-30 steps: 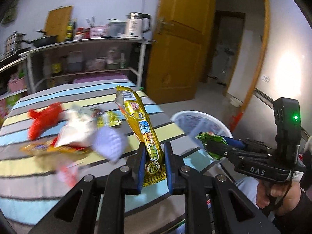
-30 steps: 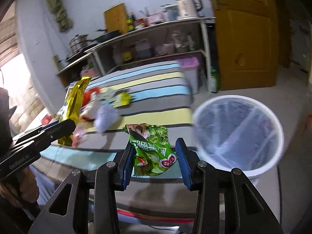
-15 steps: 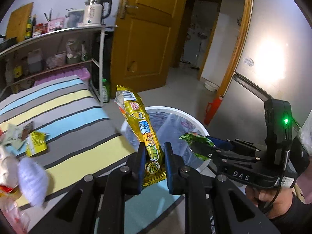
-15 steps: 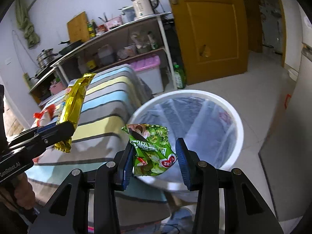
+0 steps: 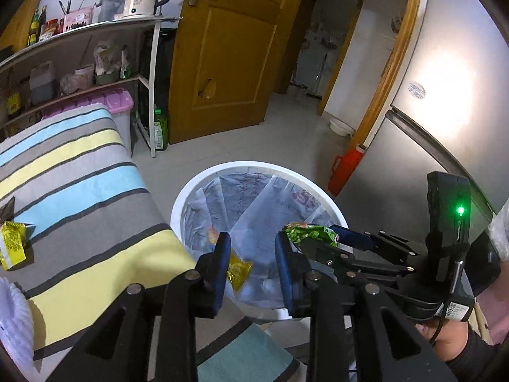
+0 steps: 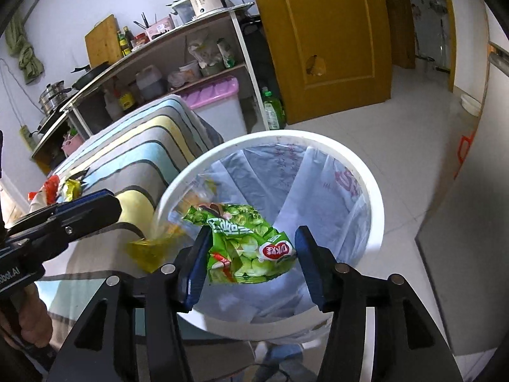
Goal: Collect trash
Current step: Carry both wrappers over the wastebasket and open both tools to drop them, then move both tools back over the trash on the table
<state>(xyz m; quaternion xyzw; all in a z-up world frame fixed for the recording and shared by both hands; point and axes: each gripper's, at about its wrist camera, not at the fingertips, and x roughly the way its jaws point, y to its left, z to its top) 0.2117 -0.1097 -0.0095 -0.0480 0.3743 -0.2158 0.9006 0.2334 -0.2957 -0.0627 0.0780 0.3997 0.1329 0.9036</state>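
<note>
Two hand-held tongs hover over a white trash bin [image 5: 178, 210] lined with a clear plastic bag. The left tongs [image 5: 253, 265] stand wide open with nothing between their blue pads. A yellow snack wrapper [image 5: 238, 272] sits just past the left pad, loose and blurred above the bin liner; it touches neither pad as far as can be seen. From the right-hand camera the same yellow wrapper [image 6: 149, 250] appears as a blurred smear at the bin's near rim, below the tip of the left tongs [image 6: 95, 205].

The right tongs [image 6: 251, 261] are also spread wide. A green snack packet [image 6: 245, 245] lies between their pads, its left edge against the left pad and its right edge near the right pad, with a small gap there. Whether it is still pinched cannot be told. The bin's opening lies directly beyond it.

To the left of both tongs is a striped tablecloth [image 5: 79, 191] with a small yellow packet [image 5: 12, 245] on it.
</note>
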